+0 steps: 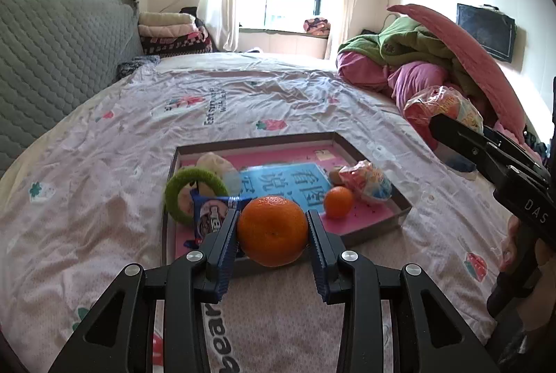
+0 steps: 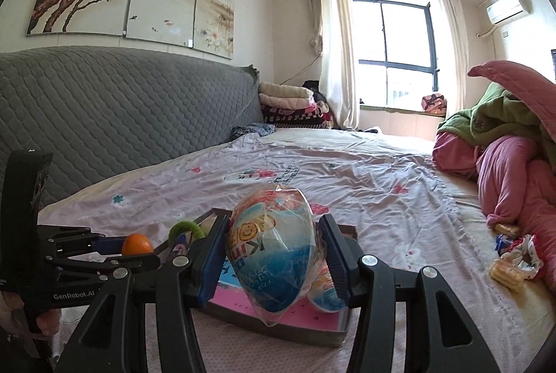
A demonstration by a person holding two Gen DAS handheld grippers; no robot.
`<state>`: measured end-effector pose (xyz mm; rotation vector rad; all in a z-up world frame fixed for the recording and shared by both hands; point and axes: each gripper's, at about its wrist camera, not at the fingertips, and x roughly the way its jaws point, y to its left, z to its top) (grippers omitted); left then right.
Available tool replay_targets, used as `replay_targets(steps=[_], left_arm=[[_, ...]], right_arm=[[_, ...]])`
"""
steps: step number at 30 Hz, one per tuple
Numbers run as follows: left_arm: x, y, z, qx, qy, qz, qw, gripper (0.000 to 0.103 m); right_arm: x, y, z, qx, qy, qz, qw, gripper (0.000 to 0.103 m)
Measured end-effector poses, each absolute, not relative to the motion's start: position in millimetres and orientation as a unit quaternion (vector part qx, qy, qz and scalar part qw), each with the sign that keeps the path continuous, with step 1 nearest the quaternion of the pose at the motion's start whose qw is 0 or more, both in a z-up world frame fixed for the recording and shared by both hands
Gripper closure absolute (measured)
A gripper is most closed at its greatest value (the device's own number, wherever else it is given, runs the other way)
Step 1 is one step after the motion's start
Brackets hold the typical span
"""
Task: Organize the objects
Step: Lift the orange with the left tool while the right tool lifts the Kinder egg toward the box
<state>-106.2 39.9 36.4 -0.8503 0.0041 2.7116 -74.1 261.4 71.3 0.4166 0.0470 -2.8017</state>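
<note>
Orange (image 1: 272,230) sits clamped in the left gripper (image 1: 272,234) at lower centre — the right gripper (image 2: 274,255) fingers pinch a wrapped toy egg (image 2: 272,255) — both above the tray (image 1: 368,230), likely for sorting.

Both wrist views look along their tongs, low over the bed (image 1: 139,137), toward the window (image 2: 396,57); both share the shallow box (image 1: 368,143) close below.
</note>
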Motion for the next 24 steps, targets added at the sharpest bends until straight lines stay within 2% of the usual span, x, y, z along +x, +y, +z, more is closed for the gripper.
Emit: replay_targets(steps=[24], left_arm=[[-153.8, 40.4, 51.1, -0.262, 0.009, 0.950, 0.172, 0.064]], right_arm=[[-85.2, 276.9, 66.1, 0.136, 0.020, -0.985, 0.107, 0.050]])
